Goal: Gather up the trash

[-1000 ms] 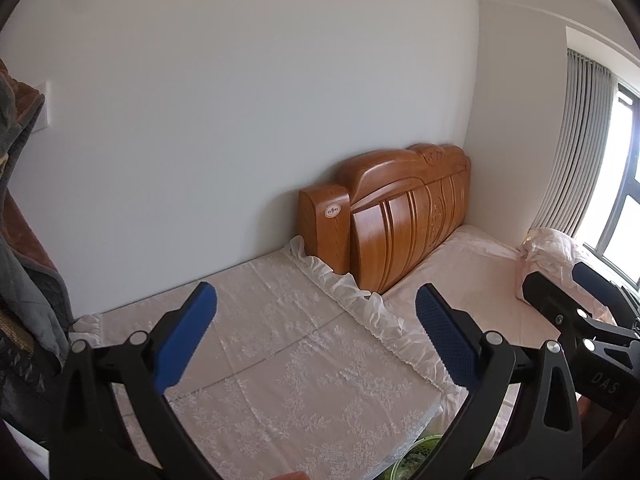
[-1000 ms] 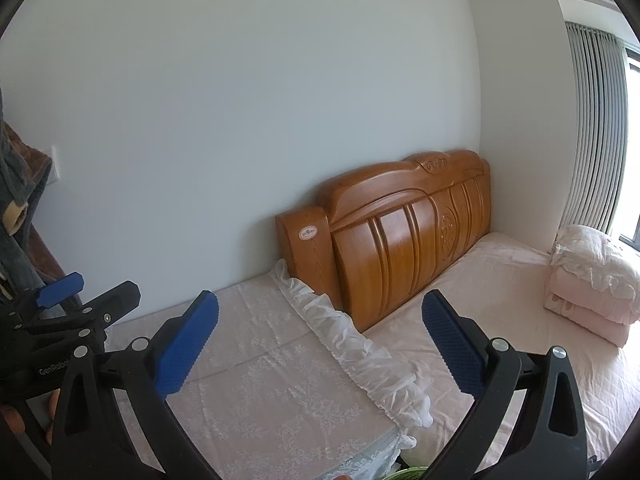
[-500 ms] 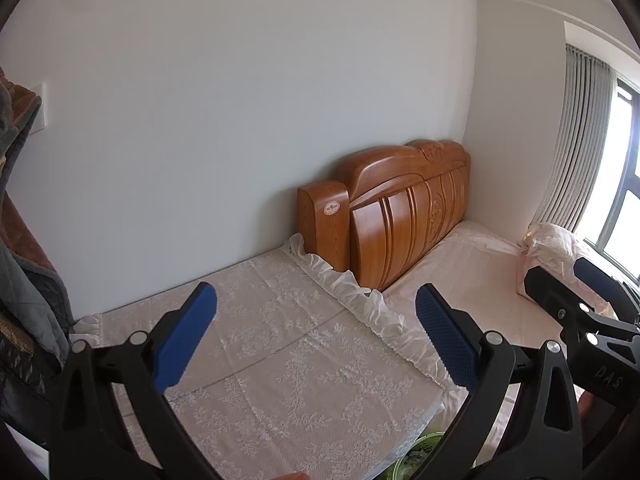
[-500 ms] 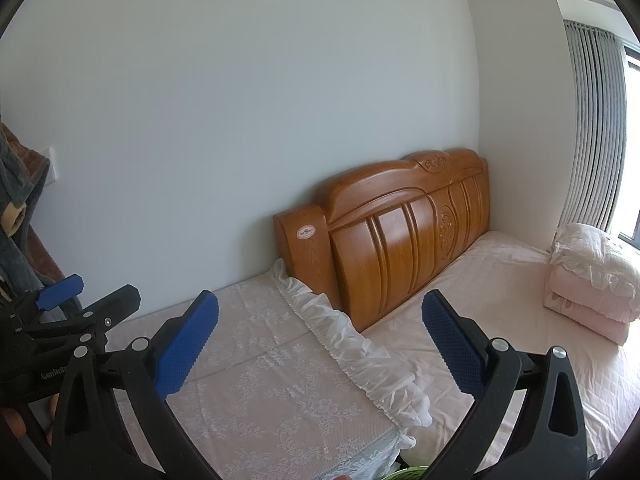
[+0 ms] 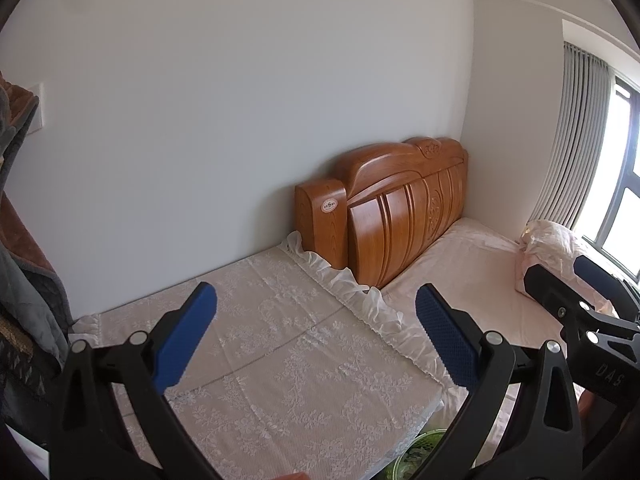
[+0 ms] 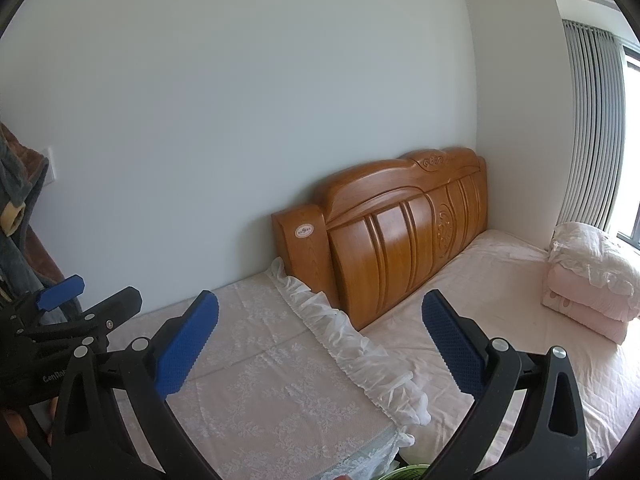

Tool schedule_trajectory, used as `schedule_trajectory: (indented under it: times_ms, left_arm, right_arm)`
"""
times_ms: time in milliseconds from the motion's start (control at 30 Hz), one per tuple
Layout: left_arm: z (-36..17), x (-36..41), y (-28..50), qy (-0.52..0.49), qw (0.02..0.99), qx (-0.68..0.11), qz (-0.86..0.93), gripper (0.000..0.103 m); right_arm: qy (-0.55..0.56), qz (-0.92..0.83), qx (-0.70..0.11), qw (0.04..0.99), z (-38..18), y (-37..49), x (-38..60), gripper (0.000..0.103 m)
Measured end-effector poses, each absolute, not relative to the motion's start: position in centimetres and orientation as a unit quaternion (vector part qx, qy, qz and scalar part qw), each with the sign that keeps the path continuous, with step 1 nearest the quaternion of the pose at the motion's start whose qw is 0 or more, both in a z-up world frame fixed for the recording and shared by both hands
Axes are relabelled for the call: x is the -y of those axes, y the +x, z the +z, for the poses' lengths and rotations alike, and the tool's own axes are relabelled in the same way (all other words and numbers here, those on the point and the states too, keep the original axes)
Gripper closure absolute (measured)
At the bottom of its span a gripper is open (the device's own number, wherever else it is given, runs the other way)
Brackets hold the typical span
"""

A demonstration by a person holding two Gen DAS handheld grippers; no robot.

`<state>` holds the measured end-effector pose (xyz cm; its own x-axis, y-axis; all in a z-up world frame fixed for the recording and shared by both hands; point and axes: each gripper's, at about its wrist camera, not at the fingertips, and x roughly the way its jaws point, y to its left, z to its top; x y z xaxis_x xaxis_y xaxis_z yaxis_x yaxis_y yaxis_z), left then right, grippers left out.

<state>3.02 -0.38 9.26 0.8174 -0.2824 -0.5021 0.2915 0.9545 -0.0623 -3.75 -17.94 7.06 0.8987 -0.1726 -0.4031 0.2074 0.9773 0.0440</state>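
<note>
Both grippers hang above a surface covered with a white lace cloth (image 5: 288,360), and both stand wide open with nothing between their blue pads. The left gripper (image 5: 316,336) points over the cloth toward the white wall, and the right gripper (image 6: 320,340) sits beside it, its fingers framing the cloth's ruffled edge (image 6: 352,344). Each shows in the other's view: the right one at the right edge of the left wrist camera, the left one at the left edge of the right wrist camera. Just past the ruffle stands a carved wooden headboard (image 6: 404,236), with a bed (image 6: 500,292) in a pale pink sheet and a folded pink quilt (image 6: 588,280) near the window. Low between surface and bed, a green rim (image 5: 416,452) peeks out, possibly a trash basket; too little shows to tell. No loose trash can be made out on the cloth.
</note>
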Motion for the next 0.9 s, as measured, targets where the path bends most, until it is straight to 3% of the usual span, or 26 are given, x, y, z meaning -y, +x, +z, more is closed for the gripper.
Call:
schedule_trajectory:
  times_ms: [900]
  left_arm:
    - [8.77,0.33,2.69,0.012,0.952,-0.265,-0.154,0.008]
  right_arm:
    - [0.042,-0.094,-0.205,0.973,7.05,-4.63,18.33,0.002]
